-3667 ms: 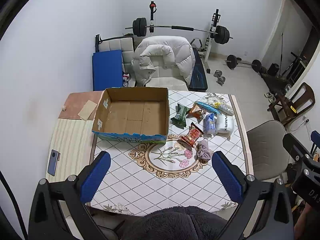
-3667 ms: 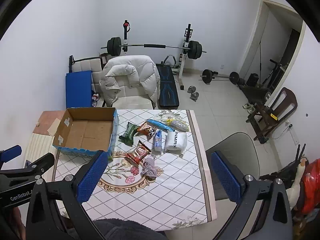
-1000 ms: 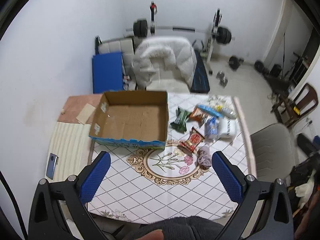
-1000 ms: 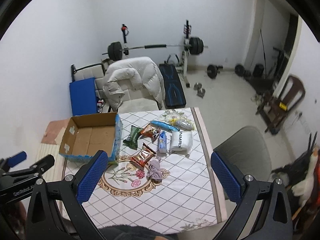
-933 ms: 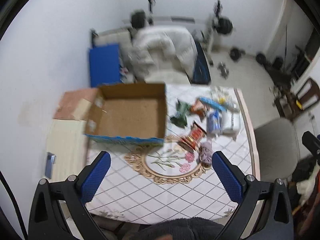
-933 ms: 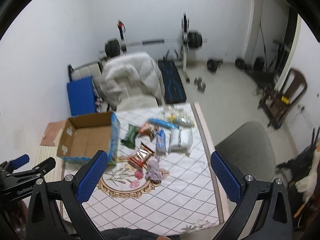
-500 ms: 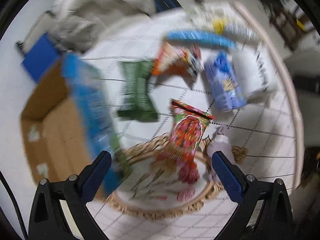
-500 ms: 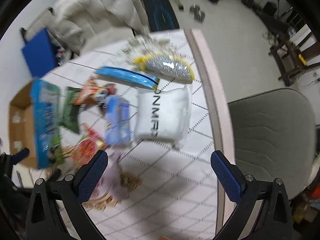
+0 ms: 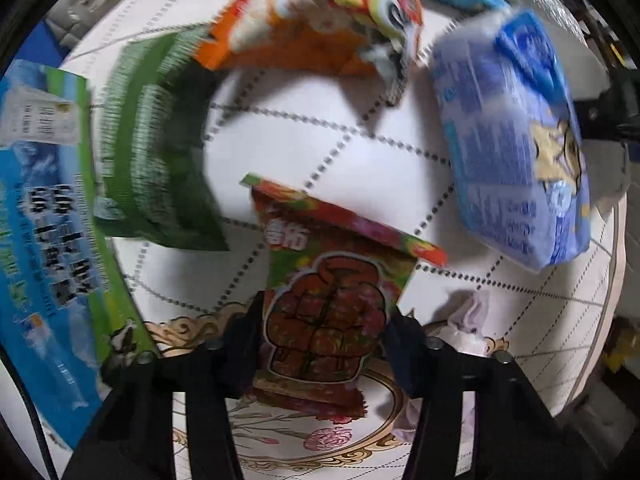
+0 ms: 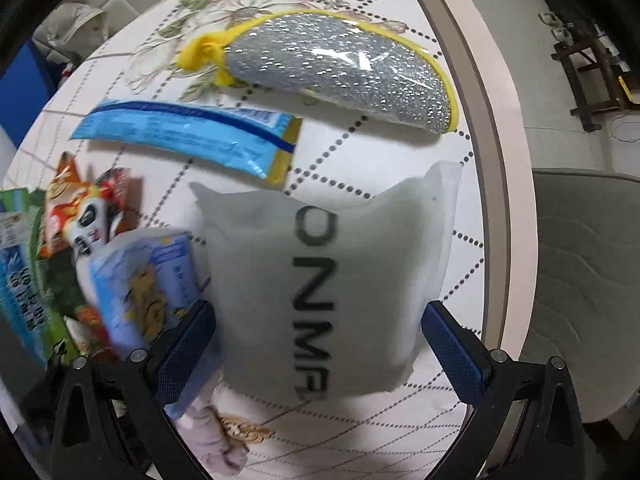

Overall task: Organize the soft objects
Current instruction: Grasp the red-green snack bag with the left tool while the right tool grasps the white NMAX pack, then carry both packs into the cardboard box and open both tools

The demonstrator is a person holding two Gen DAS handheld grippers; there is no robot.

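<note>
Two grippers were down low over the table (image 10: 486, 128), each at its own soft thing. The left gripper (image 9: 326, 334) had its jaws closed in around the red snack bag (image 9: 328, 304), pinching its sides, with the bag's top pointing to 12 o'clock. The right gripper (image 10: 320, 344) had its jaws spread wide on both sides of the white pouch (image 10: 320, 280), not squeezing it yet. That puffy pouch could slip or bulge out if the jaws closed too near its edge. The red bag is thin and slick, so I think it could slide out when lifted. The left finger (image 10: 186, 346) of the right gripper was pressed against the blue tissue pack (image 10: 140, 292) at 9 o'clock, so it might get pinched too. A purple cloth (image 9: 464, 320) lay just beside the red bag at 3 o'clock. Farther off were the green bag (image 9: 148, 160) at 10 o'clock, the orange bag (image 9: 304, 28), the long blue packet (image 10: 188, 136) and the silver sponge (image 10: 340, 68) at 12 o'clock. The cardboard box (image 9: 40, 220) stood at 9 o'clock.
</note>
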